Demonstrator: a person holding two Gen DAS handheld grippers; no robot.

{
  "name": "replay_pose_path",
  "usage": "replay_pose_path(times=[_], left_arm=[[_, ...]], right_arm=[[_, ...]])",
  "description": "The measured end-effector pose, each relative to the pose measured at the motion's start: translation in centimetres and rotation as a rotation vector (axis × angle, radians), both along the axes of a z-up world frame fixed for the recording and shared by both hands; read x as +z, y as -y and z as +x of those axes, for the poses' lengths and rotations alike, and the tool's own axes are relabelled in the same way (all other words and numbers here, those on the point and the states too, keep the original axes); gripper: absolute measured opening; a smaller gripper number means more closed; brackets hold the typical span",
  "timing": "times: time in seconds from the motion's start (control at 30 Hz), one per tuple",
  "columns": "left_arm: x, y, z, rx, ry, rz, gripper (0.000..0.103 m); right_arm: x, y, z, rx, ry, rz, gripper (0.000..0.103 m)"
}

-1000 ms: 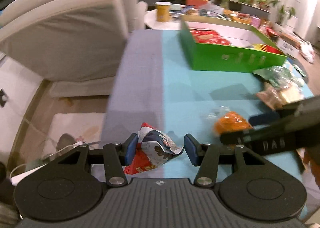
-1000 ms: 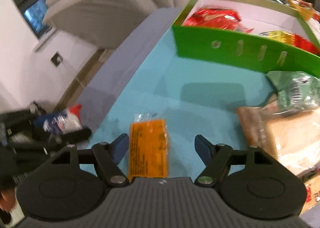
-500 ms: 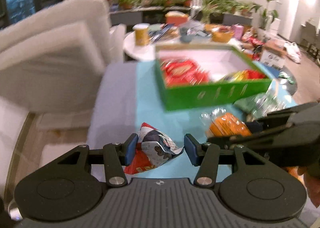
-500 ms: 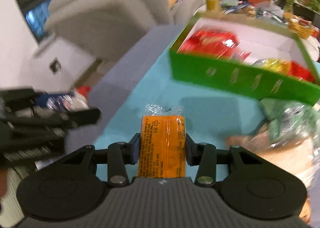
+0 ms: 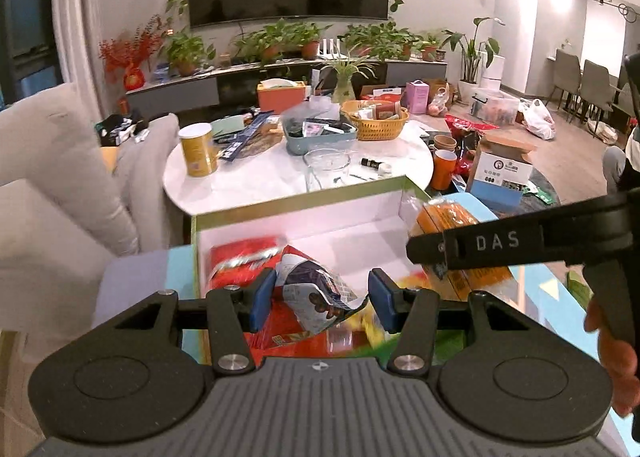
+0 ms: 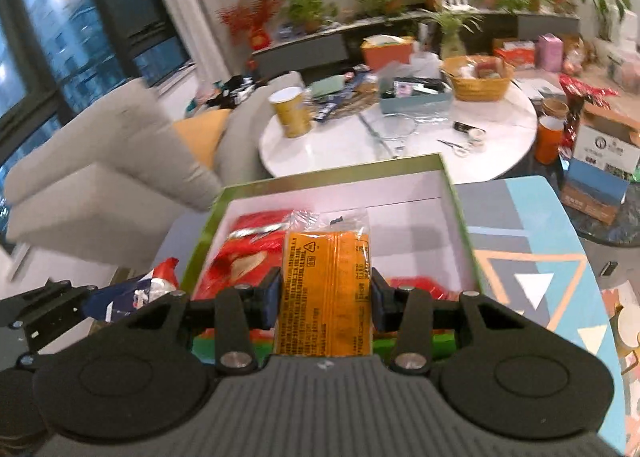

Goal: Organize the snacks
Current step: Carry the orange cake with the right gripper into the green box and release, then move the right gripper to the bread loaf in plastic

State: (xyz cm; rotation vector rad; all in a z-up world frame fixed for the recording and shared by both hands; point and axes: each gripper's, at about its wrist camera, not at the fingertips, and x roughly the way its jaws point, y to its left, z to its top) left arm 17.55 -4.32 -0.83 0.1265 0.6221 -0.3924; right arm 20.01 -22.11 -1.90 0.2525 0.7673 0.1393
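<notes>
My left gripper (image 5: 322, 303) is shut on a crumpled blue, white and red snack bag (image 5: 316, 287), held over the near left part of the green box (image 5: 298, 199). The box has a white inside, and red snack packs (image 6: 244, 253) lie in it. My right gripper (image 6: 325, 299) is shut on a flat orange packet (image 6: 326, 277), its blue pads pressing both long sides above the box's near edge. In the left wrist view the right gripper (image 5: 452, 245) hangs over the box's right side with the orange packet (image 5: 444, 217). The right wrist view shows the left gripper (image 6: 60, 305) at lower left.
Behind the box a round white table (image 5: 260, 181) carries a yellow can (image 5: 198, 151), a wicker basket (image 5: 374, 123) and a teal tray (image 5: 320, 135). A grey sofa (image 5: 60, 177) stands left. A cardboard box (image 5: 504, 173) sits right. A hand (image 5: 612, 357) grips the right tool.
The right gripper's jaws closed on the orange packet and lifted it off the blue cloth. Both grippers then travelled forward and up, from the cloth to above the green box.
</notes>
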Motion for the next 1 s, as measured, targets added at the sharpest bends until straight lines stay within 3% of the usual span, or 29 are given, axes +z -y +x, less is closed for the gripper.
replay_pose_path(times=[0.17, 0.53, 0.67, 1.0], left_arm=[[-2.1, 1.5, 4.2, -0.007, -0.043, -0.023, 0.048], [-4.5, 2.2, 8.7, 0.006, -0.102, -0.056, 0.053], [-4.6, 1.9, 8.4, -0.006, -0.117, -0.075, 0.06], [-2.9, 0.4, 5.2, 0.001, -0.088, -0.076, 0.061]], right_arm=[[-1.0, 0.4, 3.4, -0.024, -0.026, -0.01, 0.044], [-2.1, 0.9, 5.3, -0.067, -0.054, -0.029, 0.046], [-2.3, 1.5, 5.1, -0.102, -0.046, 0.004, 0.055], [-1.3, 1.8, 2.4, -0.08, -0.048, -0.027, 0.057]])
